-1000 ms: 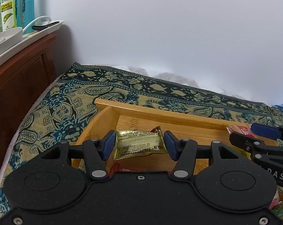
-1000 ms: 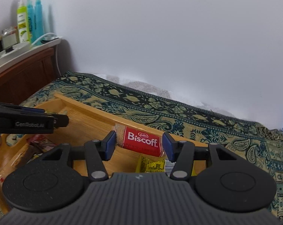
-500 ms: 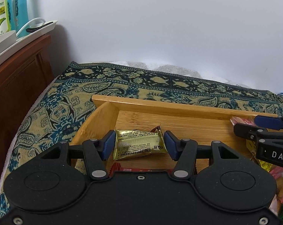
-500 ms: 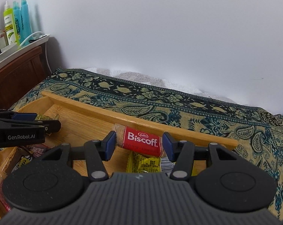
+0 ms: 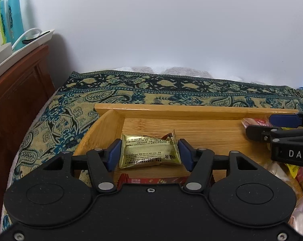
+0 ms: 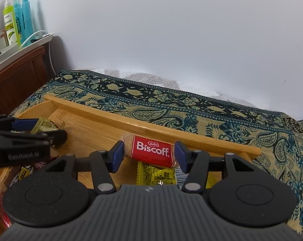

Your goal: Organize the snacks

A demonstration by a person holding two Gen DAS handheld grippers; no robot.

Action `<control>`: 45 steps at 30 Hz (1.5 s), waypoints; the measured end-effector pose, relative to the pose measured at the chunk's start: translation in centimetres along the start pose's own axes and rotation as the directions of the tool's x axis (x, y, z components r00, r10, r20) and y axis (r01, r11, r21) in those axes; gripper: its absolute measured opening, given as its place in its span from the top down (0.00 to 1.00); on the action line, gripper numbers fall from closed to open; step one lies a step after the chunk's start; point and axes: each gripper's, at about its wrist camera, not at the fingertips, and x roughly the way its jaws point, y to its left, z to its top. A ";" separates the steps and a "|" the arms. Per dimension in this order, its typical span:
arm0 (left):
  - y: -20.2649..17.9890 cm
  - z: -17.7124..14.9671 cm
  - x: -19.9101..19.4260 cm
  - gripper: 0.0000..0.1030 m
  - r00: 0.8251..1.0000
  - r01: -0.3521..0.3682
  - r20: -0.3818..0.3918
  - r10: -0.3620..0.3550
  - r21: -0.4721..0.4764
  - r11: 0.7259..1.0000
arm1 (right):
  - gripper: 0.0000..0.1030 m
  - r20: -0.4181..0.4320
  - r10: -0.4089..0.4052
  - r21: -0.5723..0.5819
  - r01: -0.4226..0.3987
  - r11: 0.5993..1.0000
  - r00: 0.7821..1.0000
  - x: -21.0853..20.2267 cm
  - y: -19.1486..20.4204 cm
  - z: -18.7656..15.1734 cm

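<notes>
Snacks sit clamped in both claws above the bamboo tray: the left gripper pinches a gold packet, the right gripper a red Biscoff biscuit. Beyond the tray spreads a paisley cloth, then a white wall.

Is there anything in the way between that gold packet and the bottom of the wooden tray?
Nothing visible does. The left gripper holds the shiny gold foil snack packet over bare floor of the light bamboo tray; a red wrapper lies nearer the camera, partly hidden.
</notes>
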 end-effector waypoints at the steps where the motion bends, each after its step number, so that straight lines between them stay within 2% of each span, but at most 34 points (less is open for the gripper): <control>1: 0.0 0.0 0.0 0.42 1.000 0.002 -0.001 -0.002 -0.006 1.000 | 0.42 -0.001 0.001 0.006 -0.001 1.000 1.000 0.1 -0.1 0.0; 6: 0.0 0.1 0.0 0.42 1.000 0.001 -0.004 -0.001 -0.004 1.000 | 0.36 -0.007 0.006 0.020 -0.006 1.000 1.000 0.4 -0.2 -0.1; 8: -0.1 0.2 0.0 0.41 1.000 0.004 -0.008 -0.004 -0.007 1.000 | 0.30 -0.001 0.017 0.037 -0.017 0.999 1.000 0.3 -0.3 -0.1; 11: -0.1 0.2 -0.1 0.35 1.000 0.013 -0.023 -0.013 -0.021 1.000 | 0.26 0.010 0.028 0.059 -0.028 0.998 1.000 0.0 -0.4 -0.1; 13: -0.1 0.3 -0.4 0.25 1.000 0.017 -0.023 -0.018 -0.031 0.999 | 0.24 0.018 0.034 0.069 -0.036 0.997 0.999 -0.4 -0.5 0.0; 17: -0.4 0.4 -1.6 0.19 1.000 -0.002 -0.007 0.002 -0.016 1.000 | 0.21 0.040 0.023 0.071 -0.026 0.997 0.999 -1.8 -0.4 0.3; 25: -0.3 1.0 -5.3 0.12 1.000 0.006 0.025 -0.005 -0.041 0.999 | 0.13 0.100 -0.030 0.096 0.020 0.995 0.995 -5.9 -0.8 0.7; 34: -0.9 0.8 -10.4 0.06 0.998 0.002 0.070 -0.001 -0.005 1.000 | 0.02 0.144 -0.061 0.128 0.042 0.991 0.988 -10.5 -0.8 0.4; 45: -1.2 -0.2 -15.5 0.04 0.996 0.013 0.090 -0.011 -0.018 1.000 | 0.00 0.176 -0.070 0.133 0.046 0.990 0.982 -15.5 0.6 -0.3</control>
